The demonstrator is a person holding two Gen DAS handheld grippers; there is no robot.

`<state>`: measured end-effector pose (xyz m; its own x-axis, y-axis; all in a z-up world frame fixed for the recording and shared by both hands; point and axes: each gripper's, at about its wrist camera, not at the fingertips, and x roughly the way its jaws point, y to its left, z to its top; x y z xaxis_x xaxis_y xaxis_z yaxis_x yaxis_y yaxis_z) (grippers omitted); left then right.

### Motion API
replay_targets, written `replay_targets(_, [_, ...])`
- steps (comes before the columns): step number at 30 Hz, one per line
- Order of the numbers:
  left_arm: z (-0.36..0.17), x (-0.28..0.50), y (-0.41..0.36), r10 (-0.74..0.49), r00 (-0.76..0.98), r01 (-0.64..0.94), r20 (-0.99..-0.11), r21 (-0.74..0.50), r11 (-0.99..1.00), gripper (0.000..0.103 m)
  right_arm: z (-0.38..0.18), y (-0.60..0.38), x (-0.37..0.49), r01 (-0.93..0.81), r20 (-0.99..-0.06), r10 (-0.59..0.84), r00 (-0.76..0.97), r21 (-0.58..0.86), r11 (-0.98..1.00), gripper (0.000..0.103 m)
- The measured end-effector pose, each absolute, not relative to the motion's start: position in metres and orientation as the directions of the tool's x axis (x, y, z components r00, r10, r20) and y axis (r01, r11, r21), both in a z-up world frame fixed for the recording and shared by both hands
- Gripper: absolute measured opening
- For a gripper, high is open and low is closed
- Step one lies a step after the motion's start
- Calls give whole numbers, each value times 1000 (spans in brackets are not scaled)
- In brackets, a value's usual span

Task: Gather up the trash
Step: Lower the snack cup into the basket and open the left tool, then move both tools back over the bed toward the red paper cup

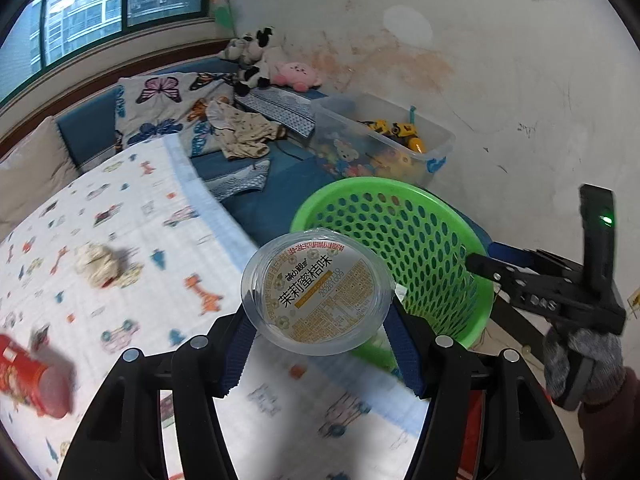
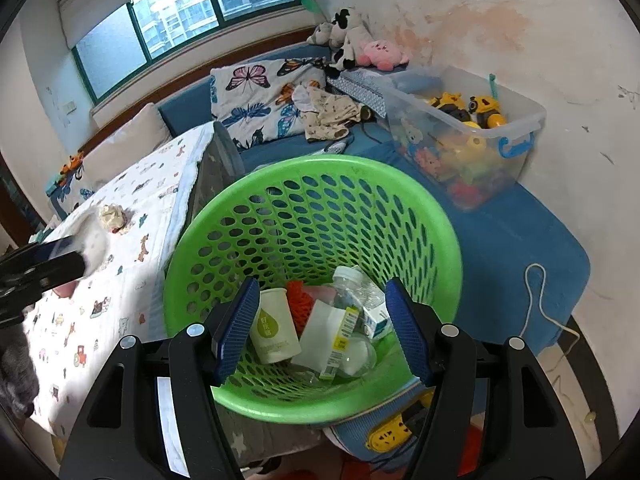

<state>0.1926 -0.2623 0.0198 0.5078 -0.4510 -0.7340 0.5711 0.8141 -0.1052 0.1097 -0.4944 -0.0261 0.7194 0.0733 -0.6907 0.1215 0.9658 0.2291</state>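
My left gripper [image 1: 320, 354] is shut on a clear plastic jelly cup [image 1: 318, 292] with a yellow label, held above the patterned bed sheet beside the green perforated basket [image 1: 400, 240]. My right gripper [image 2: 320, 328] is open and empty, hovering over the same basket [image 2: 312, 208], which holds a paper cup [image 2: 274, 328], a clear bottle [image 2: 356, 292], a small carton and wrappers. A crumpled paper ball [image 1: 98, 264] and a red can [image 1: 32, 380] lie on the sheet; the ball also shows in the right wrist view [image 2: 112, 216]. The right gripper also shows in the left wrist view [image 1: 476, 266].
A clear storage bin of toys [image 2: 468, 136] stands on the blue mat by the stained wall. A butterfly pillow [image 2: 260, 100], clothes and plush toys [image 2: 360, 48] lie at the back under the window. A white cord [image 2: 536, 304] trails off the mat's right edge.
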Motion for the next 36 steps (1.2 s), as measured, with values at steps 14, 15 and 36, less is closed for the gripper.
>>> replay_targets(14, [-10, 212, -338, -463, 406, 635, -788, -121, 763, 60, -16, -508, 78, 151, -653, 49, 756, 246, 957, 66])
replay_targets(15, [-12, 213, -341, -464, 399, 636, -791, -125, 761, 60, -16, -509, 76, 154, -650, 46, 758, 246, 957, 66])
replay_targets(36, [-13, 198, -299, -462, 415, 589, -783, -155, 793, 73, -9, -494, 68, 116, -630, 81, 772, 264, 958, 66])
